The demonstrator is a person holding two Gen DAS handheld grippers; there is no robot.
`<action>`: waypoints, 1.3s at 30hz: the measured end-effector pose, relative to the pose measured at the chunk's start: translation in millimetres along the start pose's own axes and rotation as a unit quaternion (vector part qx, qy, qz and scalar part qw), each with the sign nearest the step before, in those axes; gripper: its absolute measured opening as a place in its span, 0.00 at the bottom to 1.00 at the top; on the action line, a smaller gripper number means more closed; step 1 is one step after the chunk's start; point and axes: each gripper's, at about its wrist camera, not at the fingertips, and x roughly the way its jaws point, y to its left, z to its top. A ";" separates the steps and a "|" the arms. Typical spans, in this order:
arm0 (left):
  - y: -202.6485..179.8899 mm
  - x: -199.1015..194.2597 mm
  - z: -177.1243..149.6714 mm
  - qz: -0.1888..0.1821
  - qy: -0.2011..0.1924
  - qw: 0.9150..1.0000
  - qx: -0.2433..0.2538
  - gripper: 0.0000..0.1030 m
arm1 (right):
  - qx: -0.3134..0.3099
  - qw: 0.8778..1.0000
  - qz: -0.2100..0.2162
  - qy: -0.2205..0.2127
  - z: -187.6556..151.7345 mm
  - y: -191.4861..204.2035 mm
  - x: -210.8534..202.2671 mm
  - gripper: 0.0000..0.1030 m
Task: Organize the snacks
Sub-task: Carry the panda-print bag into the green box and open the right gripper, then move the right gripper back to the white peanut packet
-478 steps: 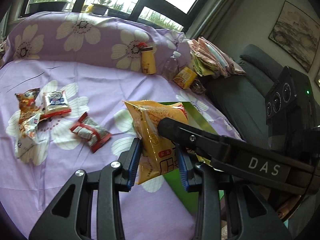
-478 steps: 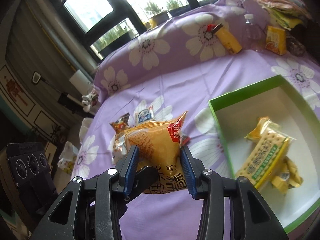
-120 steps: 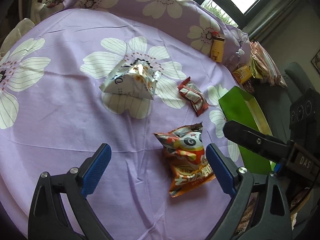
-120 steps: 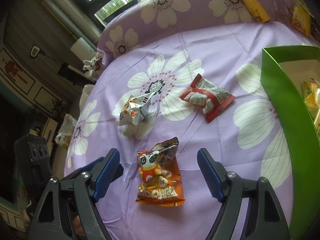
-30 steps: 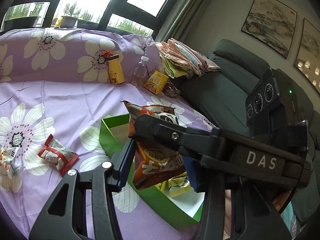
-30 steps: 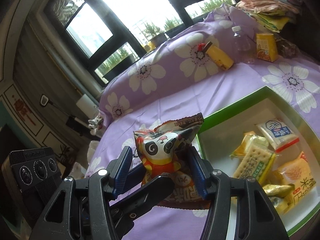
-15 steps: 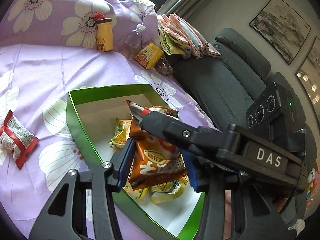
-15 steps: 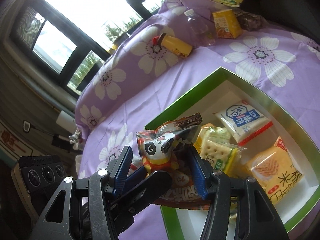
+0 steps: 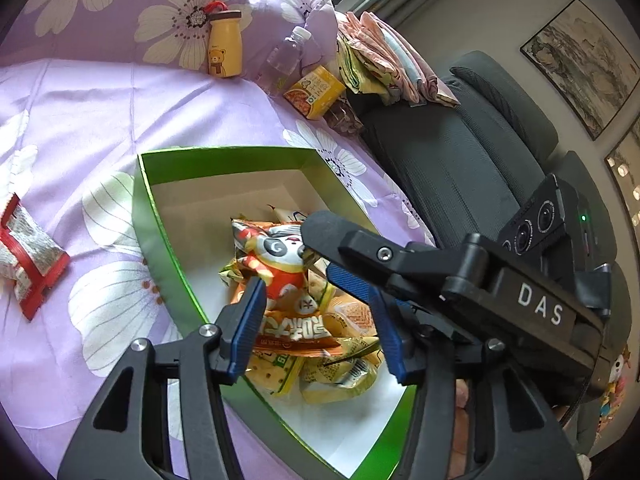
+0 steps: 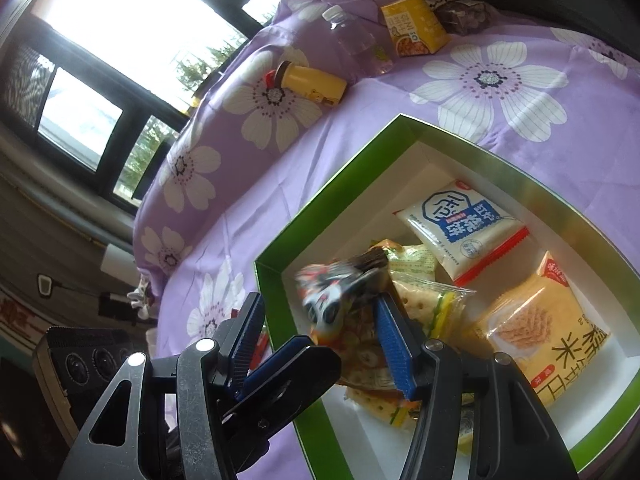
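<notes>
Panda bag [image 9: 280, 276] sits over the green box [image 9: 168, 256], on top of the packets already inside, between the pads of both grippers. Left gripper [image 9: 316, 320]: jaws have just been opening; the bag is between them, left pad seems to touch its edge, right pad stands clear, so released. Right gripper [image 10: 324, 340]: its right pad lies against the blurred bag [image 10: 340, 296], left pad well apart from it; I read no real clamp, though the blur leaves doubt.

Handling, judged: light, air-puffed foil, soft and crinkly, slippery face, contents likely to crush. Best hold is the crimped seal at either end or a gentle pinch across the middle.

Long axis runs from the near orange end with lettering up to the far top seal, away from the left camera; printed face up, top end tilted higher. Red packet [image 9: 28, 256] lies on the purple sheet [image 9: 80, 112], outside the box.
</notes>
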 end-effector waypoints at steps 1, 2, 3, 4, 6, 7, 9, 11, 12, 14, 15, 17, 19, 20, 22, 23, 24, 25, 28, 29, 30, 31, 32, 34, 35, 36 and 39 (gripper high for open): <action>0.3 -6.0 -0.8 0.009 -0.008 1.000 0.004 0.61 | -0.003 1.000 -0.002 -0.004 0.0 1.9 -1.6 0.58; 0.9 -13.8 -1.6 0.014 -0.017 1.000 0.006 0.66 | -0.005 1.000 -0.006 -0.011 -0.4 4.6 -4.2 0.58; 2.2 -24.9 -3.2 0.016 -0.028 0.999 0.008 0.71 | -0.010 1.000 -0.013 -0.021 -1.2 8.2 -7.3 0.58; 5.0 -36.2 -5.3 0.020 -0.041 0.999 0.010 0.73 | -0.019 0.999 -0.020 -0.031 -1.9 12.6 -9.5 0.58; 13.4 -60.7 -11.3 0.041 -0.069 0.997 0.011 0.83 | -0.044 0.997 -0.035 -0.045 -4.2 22.5 -12.0 0.57; 19.9 -72.6 -15.5 0.054 -0.082 0.995 0.009 0.84 | -0.052 0.997 -0.042 -0.048 -5.1 25.5 -11.9 0.57; 35.9 -94.5 -23.0 0.086 -0.094 0.992 -0.003 0.85 | -0.066 0.995 -0.050 -0.051 -8.0 32.5 -11.4 0.59; 51.7 -114.5 -28.7 0.130 -0.095 0.987 -0.011 0.86 | -0.076 0.995 -0.048 -0.052 -11.2 38.6 -9.1 0.60; 60.6 -124.8 -31.6 0.156 -0.096 0.983 -0.014 0.86 | -0.082 0.994 -0.048 -0.048 -12.6 42.1 -6.7 0.60; 78.8 -145.1 -37.0 0.216 -0.101 0.971 -0.018 0.86 | -0.092 0.994 -0.050 -0.039 -15.6 48.3 -1.3 0.61; 88.4 -154.0 -39.4 0.244 -0.103 0.964 -0.023 0.87 | -0.098 0.993 -0.052 -0.036 -17.4 51.6 1.7 0.65; 110.2 -171.4 -43.8 0.280 -0.100 0.954 -0.040 0.88 | -0.108 0.992 -0.055 -0.033 -22.2 57.5 6.7 0.70; 134.0 -190.1 -49.9 0.287 -0.096 0.950 -0.072 0.91 | -0.119 0.991 -0.053 -0.028 -26.7 64.8 11.6 0.74; 144.8 -199.5 -54.2 0.286 -0.104 0.948 -0.087 0.92 | -0.126 0.990 -0.049 -0.025 -28.9 68.9 13.7 0.77; 164.1 -218.6 -64.9 0.289 -0.132 0.941 -0.115 0.94 | -0.141 0.990 -0.024 -0.018 -35.0 77.8 16.7 0.79; 175.3 -226.0 -70.7 0.292 -0.147 0.936 -0.131 0.94 | -0.148 0.989 -0.009 -0.014 -38.5 82.9 18.1 0.81; 184.1 -230.6 -75.0 0.296 -0.155 0.931 -0.147 0.95 | -0.154 0.988 0.004 -0.013 -42.5 87.8 19.7 0.85; 194.6 -234.0 -78.7 0.299 -0.154 0.927 -0.166 0.95 | -0.159 0.987 0.012 -0.013 -46.8 92.8 21.8 0.86; 216.6 -241.5 -81.3 0.294 -0.135 0.921 -0.217 0.95 | -0.186 0.982 0.024 -0.001 -60.2 109.3 33.4 0.88; 220.5 -244.7 -82.3 0.295 -0.143 0.918 -0.225 0.95 | -0.195 0.980 0.023 0.008 -64.6 115.0 39.0 0.88; 222.1 -247.4 -83.4 0.308 -0.149 0.911 -0.229 0.95 | -0.203 0.979 0.019 0.015 -68.9 120.2 45.0 0.88; 224.1 -249.2 -83.6 0.325 -0.148 0.904 -0.235 0.95 | -0.207 0.978 0.013 0.021 -72.6 124.5 51.2 0.88; 225.8 -250.8 -83.5 0.336 -0.148 0.899 -0.238 0.95 | -0.209 0.978 0.001 0.030 -76.4 129.2 58.9 0.88; 228.2 -254.7 -83.5 0.344 -0.148 0.896 -0.240 0.95 | -0.219 0.974 -0.023 0.052 -85.3 141.2 75.6 0.88; 229.1 -256.3 -83.6 0.346 -0.146 0.895 -0.241 0.95 | -0.226 0.971 -0.035 0.064 -90.2 148.2 84.5 0.88; 230.7 -258.4 -84.1 0.348 -0.145 0.894 -0.241 0.95 | -0.233 0.968 -0.045 0.076 -95.8 156.1 94.0 0.88; 235.3 -263.2 -85.4 0.353 -0.141 0.893 -0.242 0.96 | -0.237 0.964 -0.041 0.117 -112.4 176.3 122.4 0.88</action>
